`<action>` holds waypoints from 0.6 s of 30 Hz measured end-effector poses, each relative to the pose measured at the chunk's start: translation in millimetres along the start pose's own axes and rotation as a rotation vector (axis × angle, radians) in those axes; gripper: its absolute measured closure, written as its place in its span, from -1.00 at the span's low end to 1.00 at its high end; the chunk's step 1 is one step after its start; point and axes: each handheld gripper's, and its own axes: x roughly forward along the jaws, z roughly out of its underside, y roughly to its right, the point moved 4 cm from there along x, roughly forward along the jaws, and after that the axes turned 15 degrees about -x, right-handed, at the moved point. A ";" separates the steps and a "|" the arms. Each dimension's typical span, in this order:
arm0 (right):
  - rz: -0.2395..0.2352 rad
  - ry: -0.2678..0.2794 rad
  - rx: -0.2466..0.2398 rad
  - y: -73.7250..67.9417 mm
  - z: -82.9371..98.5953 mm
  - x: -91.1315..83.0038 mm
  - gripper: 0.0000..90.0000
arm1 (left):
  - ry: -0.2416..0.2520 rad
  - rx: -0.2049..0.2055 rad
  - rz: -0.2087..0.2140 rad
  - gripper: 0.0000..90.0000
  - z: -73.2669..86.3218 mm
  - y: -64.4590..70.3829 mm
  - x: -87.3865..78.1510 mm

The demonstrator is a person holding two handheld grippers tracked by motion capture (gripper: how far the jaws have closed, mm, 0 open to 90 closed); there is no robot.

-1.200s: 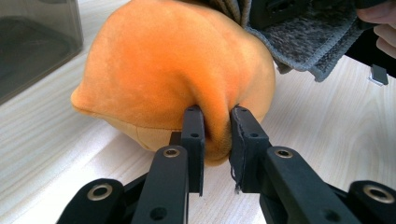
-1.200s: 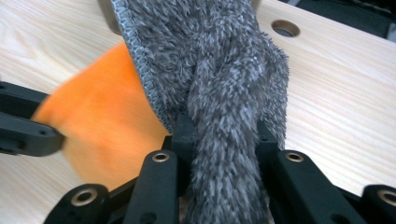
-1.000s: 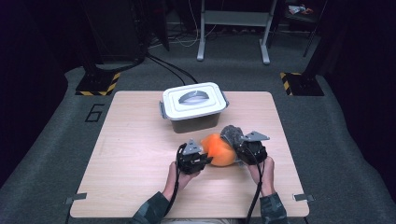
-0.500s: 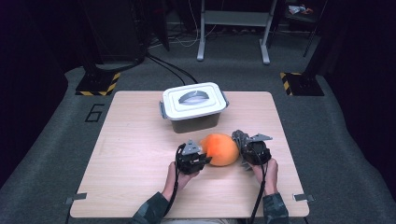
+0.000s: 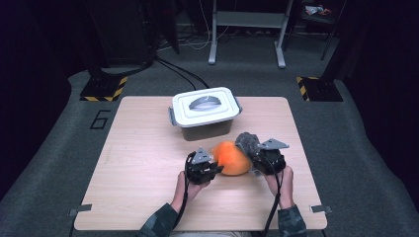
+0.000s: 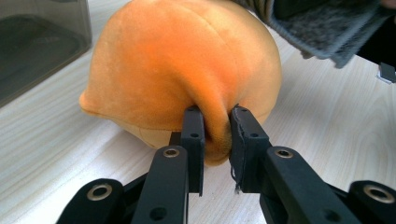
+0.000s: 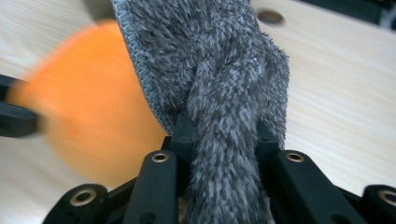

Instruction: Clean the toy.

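Note:
An orange plush toy point(image 5: 231, 158) rests on the wooden table point(image 5: 143, 163) between my two grippers. My left gripper point(image 5: 211, 167) is shut on a fold of the orange plush toy point(image 6: 196, 70), its jaws pinching the fabric. My right gripper point(image 5: 253, 154) is shut on a grey fuzzy cloth point(image 5: 247, 142), which bunches up against the toy's right side. In the right gripper view the grey fuzzy cloth point(image 7: 219, 93) stands between the jaws, with the orange plush toy point(image 7: 93, 102) blurred behind it at the left.
A grey box with a white handled lid point(image 5: 205, 106) stands closed behind the toy, near the table's middle back. The box's dark wall point(image 6: 37, 42) is close at the left in the left gripper view. Bare tabletop lies to the left and front.
The toy and both grippers have shifted slightly toward the near edge; the right gripper with the cloth has stayed against the toy's right side. Both grips are unchanged.

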 end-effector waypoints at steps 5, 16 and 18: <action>-0.046 0.044 -0.066 -18.5 -18.6 -1.3 0.53 | -0.002 0.002 0.004 0.71 0.1 0.3 -0.2; -0.085 0.063 -0.099 -34.0 -29.1 10.7 0.52 | 0.005 0.000 0.011 0.71 0.8 0.3 0.9; -0.079 0.061 -0.103 -31.8 -28.2 10.8 0.53 | 0.007 0.000 0.012 0.71 0.7 1.3 1.5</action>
